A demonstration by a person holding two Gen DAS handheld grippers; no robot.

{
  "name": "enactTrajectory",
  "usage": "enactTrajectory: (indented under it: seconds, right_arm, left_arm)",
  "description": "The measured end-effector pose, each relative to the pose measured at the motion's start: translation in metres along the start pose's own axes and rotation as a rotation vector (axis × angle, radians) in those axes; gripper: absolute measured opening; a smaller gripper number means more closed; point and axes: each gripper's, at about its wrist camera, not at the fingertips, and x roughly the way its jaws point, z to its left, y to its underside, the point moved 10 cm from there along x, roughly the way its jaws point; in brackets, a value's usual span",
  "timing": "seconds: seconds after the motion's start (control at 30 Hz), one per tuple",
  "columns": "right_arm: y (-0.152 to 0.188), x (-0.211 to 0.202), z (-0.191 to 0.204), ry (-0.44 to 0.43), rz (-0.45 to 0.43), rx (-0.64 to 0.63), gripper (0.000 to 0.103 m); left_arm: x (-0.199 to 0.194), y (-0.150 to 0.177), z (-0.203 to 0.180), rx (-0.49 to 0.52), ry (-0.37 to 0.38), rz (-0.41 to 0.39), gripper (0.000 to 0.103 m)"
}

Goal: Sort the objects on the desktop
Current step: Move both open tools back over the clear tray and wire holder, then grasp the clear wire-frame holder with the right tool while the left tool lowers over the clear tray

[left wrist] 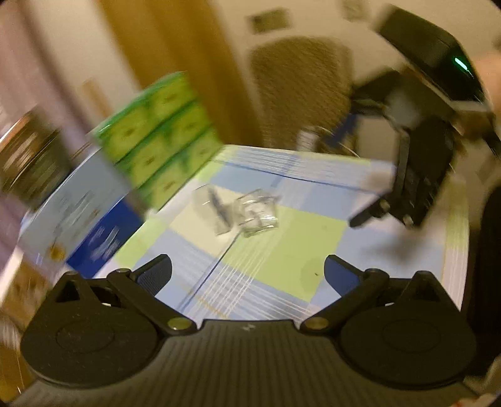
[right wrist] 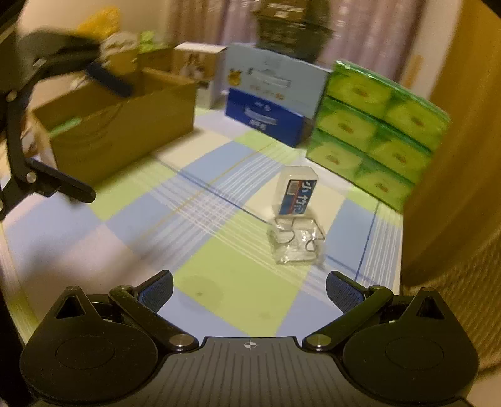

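A small clear case with a blue label [right wrist: 296, 195] stands tilted on a clear plastic box of wire clips [right wrist: 296, 241] on the checked tablecloth [right wrist: 219, 281]. My right gripper [right wrist: 250, 281] is open and empty, a short way in front of them. In the blurred left wrist view the clear box [left wrist: 260, 213] and the clear case [left wrist: 213, 203] lie ahead of my open, empty left gripper [left wrist: 247, 269]. The left gripper [right wrist: 109, 142] also shows, open, at the left of the right wrist view. One of the right gripper's fingers [left wrist: 371, 214] hovers over the cloth.
An open cardboard box [right wrist: 125, 125] stands at the back left. Beside it are a blue and white carton [right wrist: 269, 94] and a green pack of tissues [right wrist: 375, 131], with a dark jar [right wrist: 291, 25] behind. A brown chair back [right wrist: 454, 188] is on the right.
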Motion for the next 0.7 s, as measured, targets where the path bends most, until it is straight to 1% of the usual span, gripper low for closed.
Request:
enactTrajectory:
  seconds: [0.07,0.13,0.23,0.4,0.47,0.6,0.7]
  right_arm:
    - [0.001,0.009,-0.005,-0.007,0.014,-0.055,0.101]
    - [0.001,0.017,-0.011,-0.017,0.024,-0.093,0.101]
    - [0.002,0.032,-0.022,-0.023,0.044,-0.130,0.101]
    - [0.000,0.058,-0.038,-0.030,0.083,-0.182,0.101]
    - [-0.001,0.068,-0.043,-0.033,0.094,-0.197,0.101]
    - [-0.006,0.085,-0.049,-0.043,0.102,-0.220,0.101]
    - [-0.010,0.099,-0.053,-0.042,0.108,-0.241,0.101]
  left_arm:
    - [0.013,-0.003,-0.002,0.089,0.029,0.003,0.102]
    - [0.026,-0.004,-0.001,0.158,0.059,0.008,0.102]
    - [0.048,-0.006,0.005,0.261,0.072,0.003,0.101]
    - [0.085,0.000,0.020,0.444,0.085,0.041,0.101]
    - [0.099,0.001,0.029,0.495,0.084,0.049,0.101]
    - [0.121,0.004,0.045,0.560,0.110,0.049,0.101]
    - [0.139,0.006,0.056,0.619,0.099,0.048,0.101]
